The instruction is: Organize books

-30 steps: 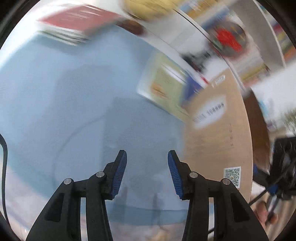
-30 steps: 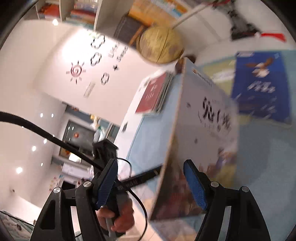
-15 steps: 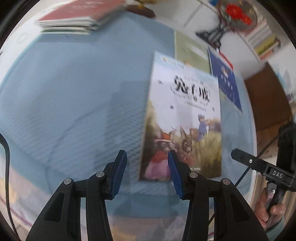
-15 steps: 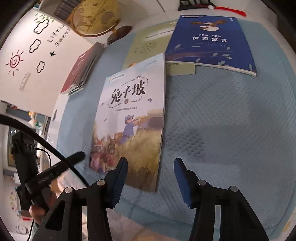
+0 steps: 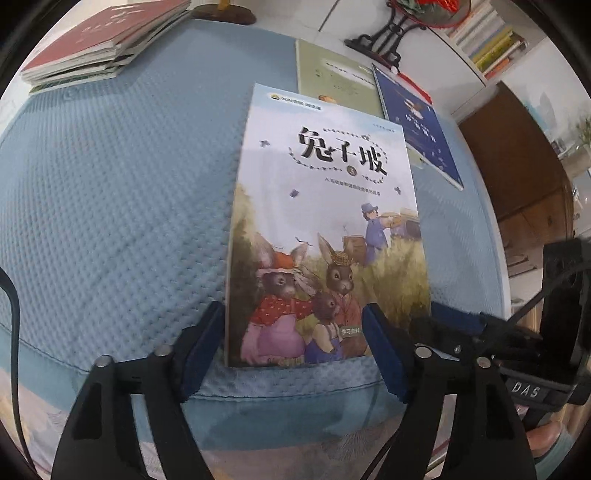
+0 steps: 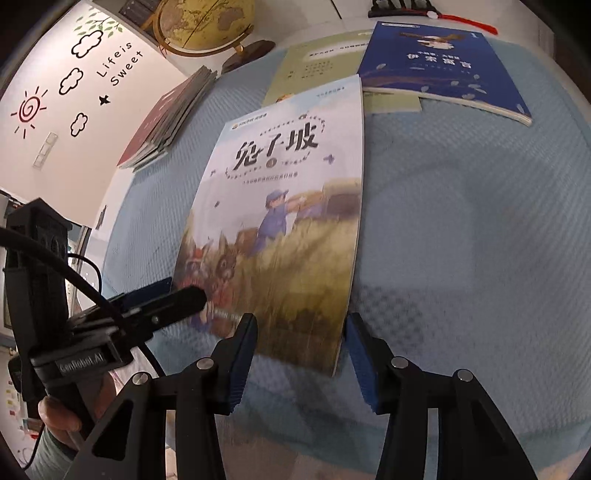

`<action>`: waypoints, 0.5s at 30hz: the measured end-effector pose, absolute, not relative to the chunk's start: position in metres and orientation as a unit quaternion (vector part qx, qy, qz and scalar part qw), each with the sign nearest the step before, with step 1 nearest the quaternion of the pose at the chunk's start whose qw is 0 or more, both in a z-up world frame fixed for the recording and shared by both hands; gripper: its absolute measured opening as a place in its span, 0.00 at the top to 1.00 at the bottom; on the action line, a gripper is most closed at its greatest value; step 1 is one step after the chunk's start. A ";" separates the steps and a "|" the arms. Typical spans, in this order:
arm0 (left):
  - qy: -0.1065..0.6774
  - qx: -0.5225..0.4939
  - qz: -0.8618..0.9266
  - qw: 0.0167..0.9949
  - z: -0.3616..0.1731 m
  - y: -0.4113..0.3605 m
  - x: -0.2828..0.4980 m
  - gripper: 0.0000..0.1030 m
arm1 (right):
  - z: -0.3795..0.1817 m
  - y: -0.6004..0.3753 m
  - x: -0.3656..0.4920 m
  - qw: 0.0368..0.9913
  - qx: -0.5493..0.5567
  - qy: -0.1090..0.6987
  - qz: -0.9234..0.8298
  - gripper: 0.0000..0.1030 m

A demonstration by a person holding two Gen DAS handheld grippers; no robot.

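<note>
Rabbit book [image 5: 325, 229] lies flat on the blue cloth [image 5: 110, 192], its near edge between the left gripper [image 5: 291, 350]'s opening jaws and the right gripper [image 6: 301, 354]'s spread jaws, neither pressing it. Beyond it lie a green book [image 5: 332, 81] and a navy book [image 6: 439, 66]; a red-topped stack [image 5: 103, 40] and a globe [image 6: 207, 22] stand to the left.

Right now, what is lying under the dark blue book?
A pale green book lies partly under the dark blue book, both on the blue cloth. The covered part of the green cover cannot be seen.
</note>
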State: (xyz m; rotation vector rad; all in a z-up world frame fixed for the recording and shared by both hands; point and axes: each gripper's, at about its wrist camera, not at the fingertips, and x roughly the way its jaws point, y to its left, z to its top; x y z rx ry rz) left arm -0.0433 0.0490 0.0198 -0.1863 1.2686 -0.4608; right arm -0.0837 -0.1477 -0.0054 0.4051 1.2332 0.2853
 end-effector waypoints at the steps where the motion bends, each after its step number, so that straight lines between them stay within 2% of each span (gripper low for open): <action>1: 0.586 -0.093 -0.212 0.776 0.020 0.054 -0.044 0.46 | -0.006 -0.148 -0.086 0.788 0.190 0.572 0.128 0.52; 3: 0.588 -0.126 -0.215 0.770 0.020 0.071 -0.043 0.62 | -0.005 -0.152 -0.092 0.790 0.191 0.570 0.119 0.52; 8: 0.554 -0.264 -0.290 0.734 0.040 0.104 -0.042 0.63 | -0.005 -0.156 -0.093 0.786 0.222 0.567 0.108 0.51; 10: 0.547 -0.273 -0.314 0.727 0.047 0.101 -0.044 0.63 | -0.007 -0.161 -0.094 0.780 0.251 0.564 0.104 0.47; 13: 0.562 -0.234 -0.297 0.735 0.036 0.091 -0.041 0.64 | -0.008 -0.166 -0.095 0.776 0.274 0.560 0.100 0.45; 14: 0.568 -0.230 -0.293 0.734 0.027 0.088 -0.039 0.71 | -0.007 -0.166 -0.096 0.776 0.273 0.560 0.098 0.45; 15: 0.573 -0.224 -0.290 0.733 0.019 0.085 -0.037 0.86 | -0.006 -0.165 -0.096 0.777 0.269 0.561 0.096 0.45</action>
